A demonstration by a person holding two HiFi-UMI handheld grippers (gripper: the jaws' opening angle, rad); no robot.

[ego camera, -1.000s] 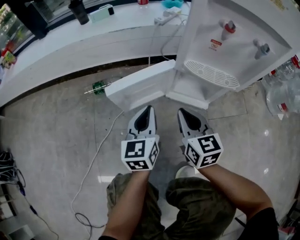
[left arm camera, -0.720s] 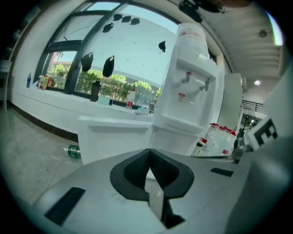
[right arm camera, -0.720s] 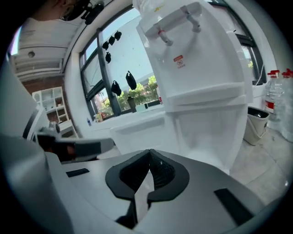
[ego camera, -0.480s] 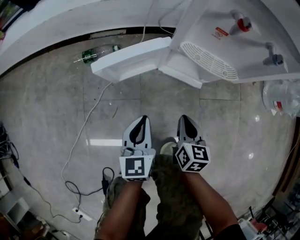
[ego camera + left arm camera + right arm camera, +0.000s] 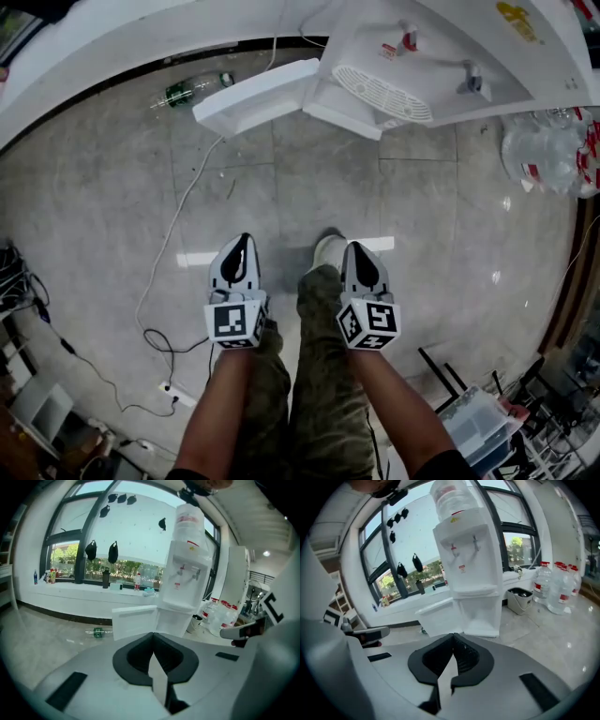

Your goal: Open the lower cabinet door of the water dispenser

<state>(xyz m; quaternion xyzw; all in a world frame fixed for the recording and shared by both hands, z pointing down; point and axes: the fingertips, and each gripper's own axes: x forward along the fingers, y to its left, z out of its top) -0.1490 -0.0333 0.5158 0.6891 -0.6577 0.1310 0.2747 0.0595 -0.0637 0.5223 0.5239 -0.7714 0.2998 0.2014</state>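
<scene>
- White plastic shells covered both tools. The left hand-held gripper [image 5: 240, 246] and the right hand-held gripper [image 5: 354, 249] were held side by side on bare forearms above camouflage trousers [image 5: 319, 394]. Their tips pointed forward and down at the floor [image 5: 356, 187], well apart from the water dispenser [image 5: 441, 56].
- In the left gripper view the black pads were pressed together with nothing between them. The right gripper view showed the same, jaws fully closed and empty.
- The lower cabinet door [image 5: 258, 97] stood open, swung out to the dispenser's left in the head view. It exposed a white lower compartment, and what lay inside could not be told from these views.
- A large clear bottle [image 5: 190, 520] sat upended on top of the dispenser.
- Clear water jugs [image 5: 544, 155] with red caps stood on the floor to the dispenser's right.
- A small white bin [image 5: 520, 599] with a dark inside stood beside the dispenser.
- A green bottle [image 5: 192, 87] lay on its side at the foot of the curved white worktop [image 5: 112, 42].
- The floor was glossy grey tile, with a thin white cable [image 5: 169, 248] trailing across it.
- The dispenser was a smooth white box with two taps above an oval slotted drip tray [image 5: 382, 92].
</scene>
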